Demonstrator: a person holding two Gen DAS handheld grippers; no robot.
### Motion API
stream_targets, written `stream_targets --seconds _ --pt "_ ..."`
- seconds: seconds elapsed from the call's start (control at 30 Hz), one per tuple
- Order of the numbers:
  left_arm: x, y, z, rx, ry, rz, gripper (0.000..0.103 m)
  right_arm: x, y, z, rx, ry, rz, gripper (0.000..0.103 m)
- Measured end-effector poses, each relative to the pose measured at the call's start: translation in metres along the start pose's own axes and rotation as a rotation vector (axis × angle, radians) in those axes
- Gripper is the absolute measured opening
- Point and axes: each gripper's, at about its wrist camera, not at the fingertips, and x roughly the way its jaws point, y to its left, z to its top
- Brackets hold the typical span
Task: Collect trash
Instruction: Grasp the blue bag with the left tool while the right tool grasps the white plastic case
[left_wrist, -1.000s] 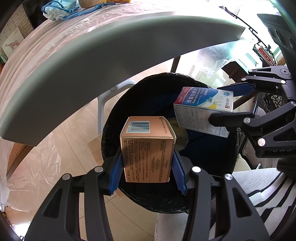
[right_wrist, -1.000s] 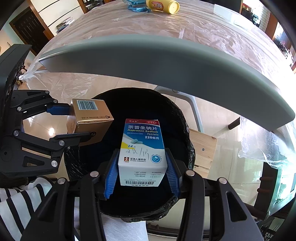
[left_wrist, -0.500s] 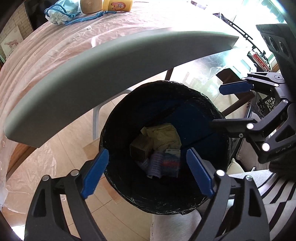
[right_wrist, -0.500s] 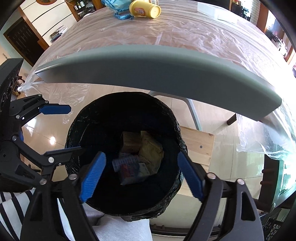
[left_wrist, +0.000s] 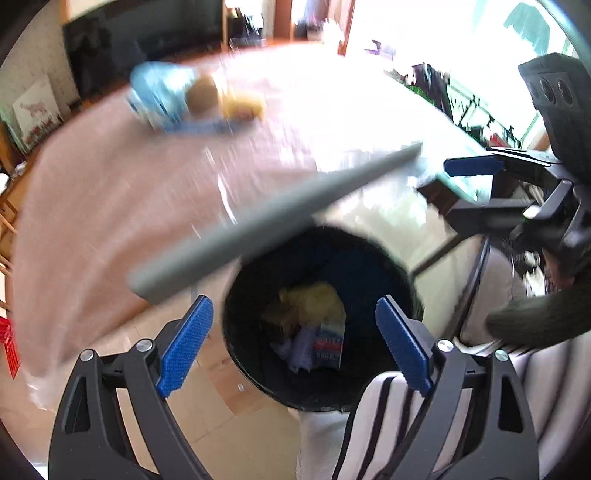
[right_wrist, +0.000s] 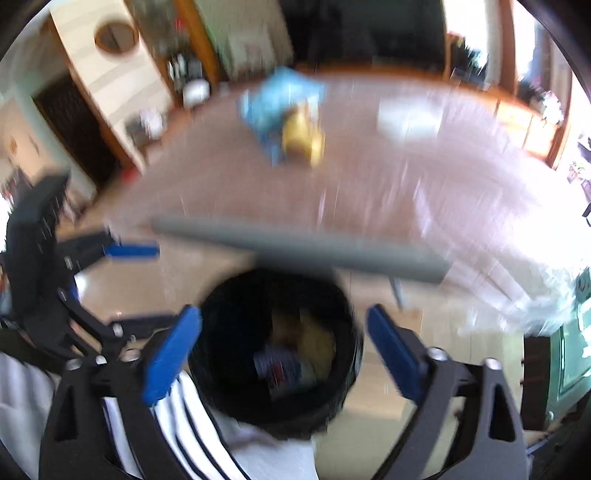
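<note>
A black trash bin (left_wrist: 384, 273) stands on the floor below the table edge; it also shows in the right wrist view (right_wrist: 229, 369). Boxes and crumpled paper (left_wrist: 314, 317) lie inside it. My left gripper (left_wrist: 293, 345) is open and empty above the bin. My right gripper (right_wrist: 282, 350) is open and empty above the bin too, and shows from the side in the left wrist view (left_wrist: 476, 188). On the table lie a yellow bottle (right_wrist: 303, 138) and a blue cloth (right_wrist: 273, 99). Both views are blurred.
The table (left_wrist: 110, 192) is covered with clear plastic and has a grey edge (left_wrist: 258, 225). A white flat item (right_wrist: 410, 118) lies far on the table. Striped trousers (left_wrist: 369, 424) are beneath the grippers. Wooden cabinets (right_wrist: 110, 74) stand behind.
Both grippers opened and dropped their boxes into the bin. They have since risen and tilted up, so the tabletop with the bottle and cloth now shows.
</note>
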Motion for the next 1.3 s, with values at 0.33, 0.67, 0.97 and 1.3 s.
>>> stream_targets --seconds 0.33,0.67,0.97,1.3 --pt "-0.045 0.067 0.090 -0.239 -0.290 0.075 0.101 -0.031 -0.023 0.103 0.080 -0.328 -0.227 0.099" --pt "0.008 0.126 0.171 -0.246 -0.182 0.163 0.101 0.061 -0.087 0.172 0.301 -0.109 -0.356 0.099" --pt "0.065 0.157 0.208 -0.257 -0.075 0.146 0.101 0.122 -0.122 0.193 0.523 -0.005 -0.345 0.091" --pt "0.116 0.173 0.223 -0.223 0.033 0.182 0.101 0.157 -0.111 0.203 0.506 0.059 -0.395 0.082"
